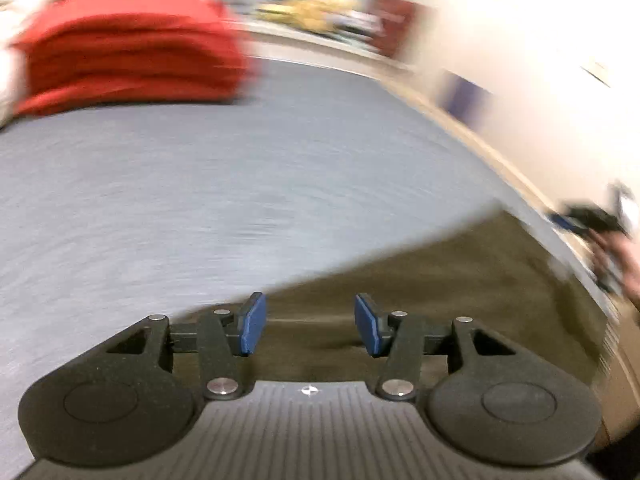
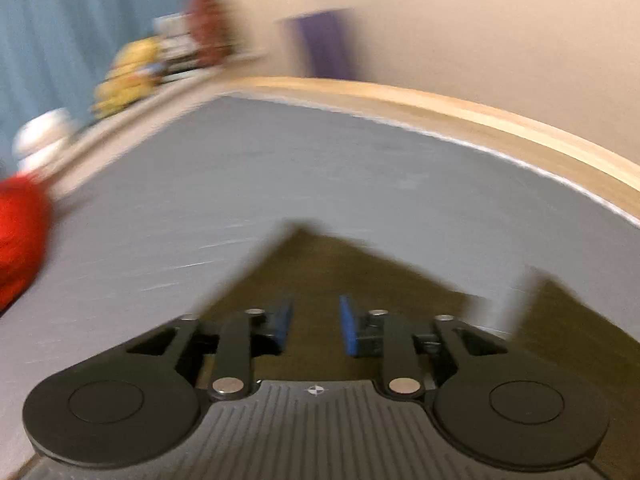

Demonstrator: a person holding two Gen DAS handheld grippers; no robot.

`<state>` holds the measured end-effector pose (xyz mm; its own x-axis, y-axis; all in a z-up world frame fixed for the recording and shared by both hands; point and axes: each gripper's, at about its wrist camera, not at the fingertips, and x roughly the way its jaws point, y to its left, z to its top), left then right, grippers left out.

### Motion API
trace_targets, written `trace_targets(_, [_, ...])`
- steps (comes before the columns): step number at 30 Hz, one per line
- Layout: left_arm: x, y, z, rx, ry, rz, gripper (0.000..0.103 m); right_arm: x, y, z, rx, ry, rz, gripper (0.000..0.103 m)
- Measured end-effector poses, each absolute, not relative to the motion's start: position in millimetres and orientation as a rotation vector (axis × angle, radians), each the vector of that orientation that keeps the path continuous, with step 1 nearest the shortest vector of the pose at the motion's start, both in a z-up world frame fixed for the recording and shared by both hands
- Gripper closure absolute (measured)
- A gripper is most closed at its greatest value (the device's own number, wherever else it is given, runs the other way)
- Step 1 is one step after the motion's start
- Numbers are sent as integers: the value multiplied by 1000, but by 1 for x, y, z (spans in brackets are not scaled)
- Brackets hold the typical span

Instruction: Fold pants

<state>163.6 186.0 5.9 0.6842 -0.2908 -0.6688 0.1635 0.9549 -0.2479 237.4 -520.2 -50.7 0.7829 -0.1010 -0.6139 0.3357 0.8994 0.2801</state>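
Olive-brown pants (image 1: pixel 460 280) lie flat on a grey bed sheet (image 1: pixel 240 180). My left gripper (image 1: pixel 308 326) is open and empty, just above the pants' near left part. In the right wrist view the pants (image 2: pixel 320 276) show as a pointed shape on the sheet (image 2: pixel 320 168), with another part (image 2: pixel 568 320) at the right. My right gripper (image 2: pixel 315 330) is open and empty over them. The right gripper also shows, blurred, at the far right of the left wrist view (image 1: pixel 592 220). Both views are motion-blurred.
A stack of red folded cloth (image 1: pixel 128 48) sits at the back left of the bed, also at the left edge of the right wrist view (image 2: pixel 20 232). A wooden bed frame (image 2: pixel 480 116) runs along a pale wall. Yellow and red things (image 1: pixel 320 8) stand on a far ledge.
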Motion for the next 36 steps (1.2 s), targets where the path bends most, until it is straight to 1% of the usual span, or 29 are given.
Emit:
trace_targets(1, [165, 206, 2, -196, 791, -172, 48, 252, -498, -47, 346, 635, -158, 63])
trace_targets(2, [165, 226, -3, -217, 813, -95, 46, 263, -475, -46, 294, 644, -70, 58])
trace_targets(4, [163, 259, -14, -250, 858, 14, 37, 278, -424, -52, 185, 662, 99, 57])
trace_targets(5, [161, 271, -19, -262, 876, 53, 27, 290, -399, -56, 124, 671, 171, 57])
trace_targets(6, [159, 282, -25, -277, 896, 82, 23, 298, -376, -62, 74, 684, 237, 57])
trace_targets(9, [157, 307, -39, -317, 958, 100, 21, 309, -320, -78, -75, 704, 405, 57])
trace_targets(12, [156, 317, -60, -327, 1017, 91, 20, 316, -275, -96, -235, 720, 547, 55])
trace_targets(13, [151, 314, -65, -330, 1032, 83, 20, 313, -262, -91, -269, 729, 578, 54])
trace_targets(15, [152, 316, -76, -349, 1057, 61, 20, 321, -253, -100, -330, 761, 643, 53])
trace_targets(17, [149, 316, -83, -350, 1058, 50, 20, 324, -247, -107, -381, 803, 712, 53])
trace_targets(19, [149, 312, -83, -328, 1043, 44, 21, 318, -245, -109, -437, 798, 762, 52])
trace_targets(20, [149, 310, -83, -320, 1038, 40, 28, 314, -246, -108, -447, 801, 780, 53])
trace_targets(21, [149, 307, -82, -308, 1034, 32, 33, 315, -247, -107, -458, 805, 794, 59])
trace_targets(22, [151, 303, -82, -287, 1033, 35, 36, 315, -247, -106, -483, 799, 811, 64])
trace_targets(23, [156, 301, -87, -264, 1032, 36, 44, 312, -246, -105, -507, 795, 828, 77])
trace_targets(24, [156, 298, -86, -245, 1031, 27, 55, 309, -244, -104, -536, 788, 845, 87])
trace_targets(25, [157, 295, -86, -237, 1029, 16, 59, 305, -245, -103, -575, 777, 851, 91])
trace_targets(26, [158, 292, -84, -221, 1023, 12, 67, 305, -247, -103, -602, 772, 857, 96])
trace_targets(27, [159, 291, -79, -202, 1010, 18, 70, 306, -246, -99, -609, 768, 860, 97])
trace_targets(32, [162, 279, -50, -118, 845, 98, 70, 323, -256, -72, -513, 576, 653, 97])
trace_targets(34, [169, 269, -58, -71, 884, 128, 65, 325, -241, -80, -545, 569, 583, 96])
trace_targets(35, [173, 265, -66, -49, 921, 146, 59, 324, -232, -89, -595, 584, 556, 93])
trace_targets(36, [175, 262, -74, -34, 946, 173, 48, 322, -225, -98, -638, 594, 535, 88])
